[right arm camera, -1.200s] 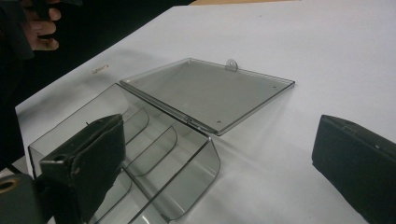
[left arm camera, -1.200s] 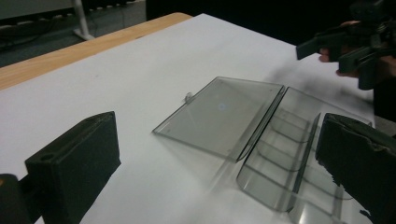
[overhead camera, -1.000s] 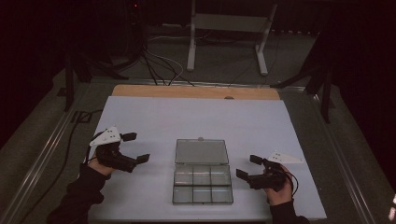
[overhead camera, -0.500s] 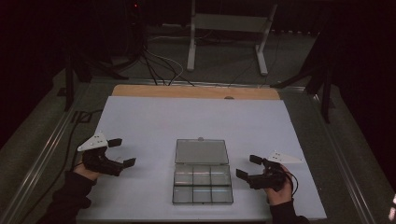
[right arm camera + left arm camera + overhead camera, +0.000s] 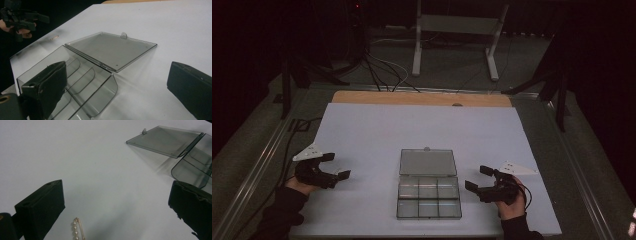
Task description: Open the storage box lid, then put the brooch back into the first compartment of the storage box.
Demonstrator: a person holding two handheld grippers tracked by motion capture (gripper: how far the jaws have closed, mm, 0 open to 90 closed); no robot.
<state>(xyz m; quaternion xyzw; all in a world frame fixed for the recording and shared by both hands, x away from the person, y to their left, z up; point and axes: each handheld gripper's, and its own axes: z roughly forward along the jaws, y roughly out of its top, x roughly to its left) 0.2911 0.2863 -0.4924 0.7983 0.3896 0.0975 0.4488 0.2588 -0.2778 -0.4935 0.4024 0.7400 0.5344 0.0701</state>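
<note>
Two grippers rest low on a white table (image 5: 422,125), one on either side of a clear compartment box (image 5: 429,197) whose lid (image 5: 427,161) lies folded back flat on the far side. The box sits between the tools, nearer the right gripper (image 5: 482,179) than the left gripper (image 5: 336,166). In the right gripper view the box's divided tray (image 5: 75,77) is just ahead of and partly behind the near jaw, with the open lid (image 5: 112,50) beyond it; its compartments look empty as far as can be told.

The right gripper has its jaws spread wide and grips nothing. It hovers beside the box's right edge, apart from it.

The left gripper is likewise spread wide, with nothing between the jaws. In the left gripper view the box (image 5: 192,167) lies ahead and off toward the far jaw, well apart.

Smallest of all is a gold pin set with small pearls (image 5: 77,228), lying on the table just in front of the left gripper, between its jaws and closer to the near one. From the right gripper it is a tiny glint (image 5: 54,37) far across the table, below the other hand.

Judging by this layout, the step in hand is the approach to the pin, with the grasp not yet made. The next move would call for lowering the left jaws around the pin, lining them across its thin length, and closing gently, since so flat and slender a piece could slip or skid on the smooth surface. After that it would go to one of the box's compartments.
</note>
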